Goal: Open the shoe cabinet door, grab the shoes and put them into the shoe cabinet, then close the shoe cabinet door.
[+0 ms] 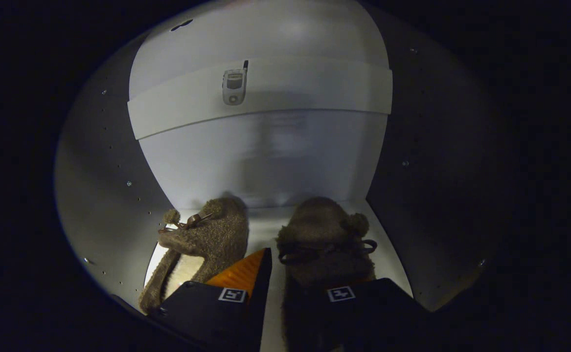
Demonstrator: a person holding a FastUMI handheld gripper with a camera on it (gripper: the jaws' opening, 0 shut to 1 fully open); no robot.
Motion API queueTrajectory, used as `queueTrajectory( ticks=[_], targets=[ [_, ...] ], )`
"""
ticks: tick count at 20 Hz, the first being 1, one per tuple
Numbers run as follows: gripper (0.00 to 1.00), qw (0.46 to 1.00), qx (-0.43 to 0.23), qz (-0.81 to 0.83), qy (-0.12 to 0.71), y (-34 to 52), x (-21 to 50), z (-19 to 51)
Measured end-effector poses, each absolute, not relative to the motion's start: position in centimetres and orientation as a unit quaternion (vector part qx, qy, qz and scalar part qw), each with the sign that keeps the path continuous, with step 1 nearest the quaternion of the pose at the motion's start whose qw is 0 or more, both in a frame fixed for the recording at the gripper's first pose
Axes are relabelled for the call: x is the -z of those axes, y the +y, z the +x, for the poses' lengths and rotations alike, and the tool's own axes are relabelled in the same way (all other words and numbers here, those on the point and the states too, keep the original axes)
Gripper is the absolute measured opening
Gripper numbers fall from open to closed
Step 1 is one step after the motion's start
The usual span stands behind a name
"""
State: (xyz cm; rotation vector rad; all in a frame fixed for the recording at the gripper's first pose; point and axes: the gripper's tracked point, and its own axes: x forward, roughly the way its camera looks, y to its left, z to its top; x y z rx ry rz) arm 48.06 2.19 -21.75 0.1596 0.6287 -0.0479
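Observation:
I am looking into the white shoe cabinet (265,161), with its inside walls on both sides. Two brown fuzzy slippers stand side by side on its bottom board, toes toward the back wall. The left slipper (207,239) lies just ahead of and beside my left finger (246,274). The right slipper (322,239) reaches back under my right finger (363,298), which lies over its opening. My gripper (290,274) is open: a strip of white board shows between the left finger and the right slipper's edge.
A white shelf (314,93) crosses the cabinet above the slippers, and a small grey phone-like device (234,85) sits at its front. The side walls (109,186) carry rows of small peg holes and stand close on both sides.

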Motion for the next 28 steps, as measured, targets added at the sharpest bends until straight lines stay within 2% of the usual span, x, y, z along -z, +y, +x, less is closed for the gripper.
queueTrajectory(
  ticks=[5,6,8,12,17,24,28],
  targets=[
    [0.78,0.949,0.013,0.076,0.305,2.9,20.2,46.2],
    [0.89,0.950,0.013,0.073,0.302,3.0,19.8,45.7],
    [0.97,0.953,0.011,0.068,0.294,3.0,19.0,44.8],
    [0.99,0.960,0.012,0.064,0.274,2.9,16.6,43.2],
    [0.98,0.976,0.002,0.074,0.203,3.1,10.0,39.4],
    [0.98,0.997,-0.003,0.034,0.070,3.6,0.8,29.5],
    [0.98,1.000,-0.009,0.010,0.022,4.3,-1.7,21.9]
  ],
)
